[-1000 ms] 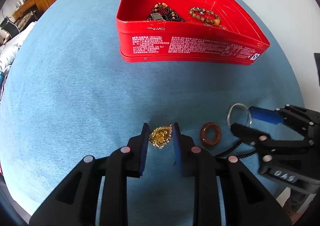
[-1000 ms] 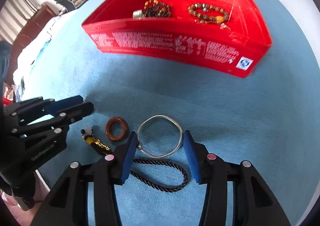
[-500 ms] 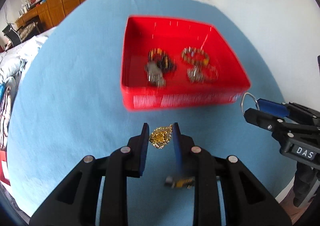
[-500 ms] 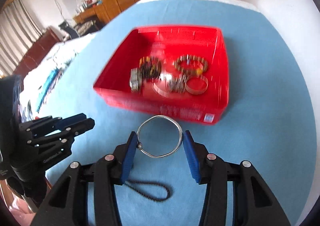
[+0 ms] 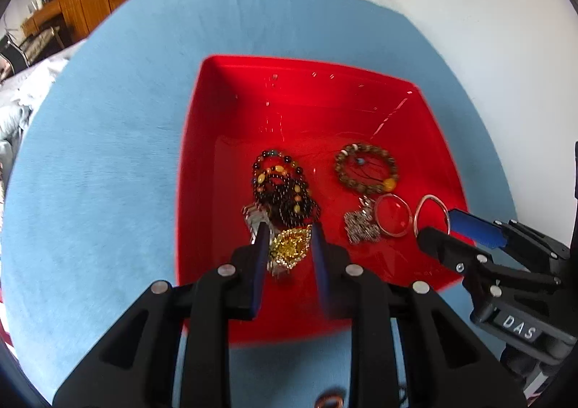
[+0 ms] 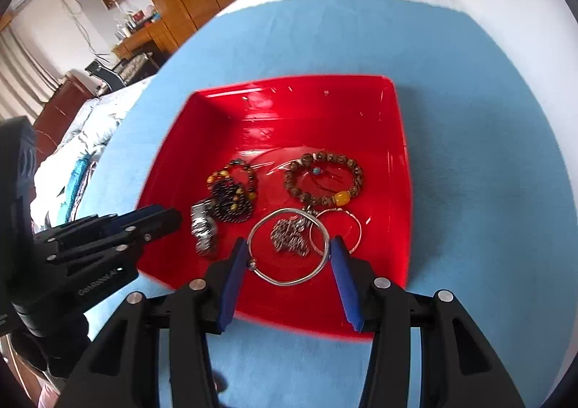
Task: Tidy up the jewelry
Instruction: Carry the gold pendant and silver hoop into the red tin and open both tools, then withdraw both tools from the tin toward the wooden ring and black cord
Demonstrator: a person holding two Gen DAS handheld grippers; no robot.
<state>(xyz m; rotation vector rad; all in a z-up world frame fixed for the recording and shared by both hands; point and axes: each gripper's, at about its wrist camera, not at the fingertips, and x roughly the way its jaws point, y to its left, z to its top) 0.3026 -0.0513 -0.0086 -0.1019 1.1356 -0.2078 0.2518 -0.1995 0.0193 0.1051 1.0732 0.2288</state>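
**Both jaws loaded over the red tin**

Jaws on my left gripper (image 5: 287,249) were pinched narrow on the gold pendant (image 5: 289,246); my right gripper (image 6: 289,256) stood wider, clamped across the silver bangle (image 6: 287,245). I saw both pieces hanging above the red tin (image 6: 402,162) — over its near end, on the blue cloth (image 6: 469,119). Inside lay beaded bracelets (image 6: 323,178), a thin ring (image 6: 341,229) and a silver charm (image 6: 290,236).

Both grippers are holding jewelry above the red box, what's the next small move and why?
Probably lower both a little, then open. The left gripper pinches the gold pendant and the right gripper holds the silver bangle, both already above the red box interior.
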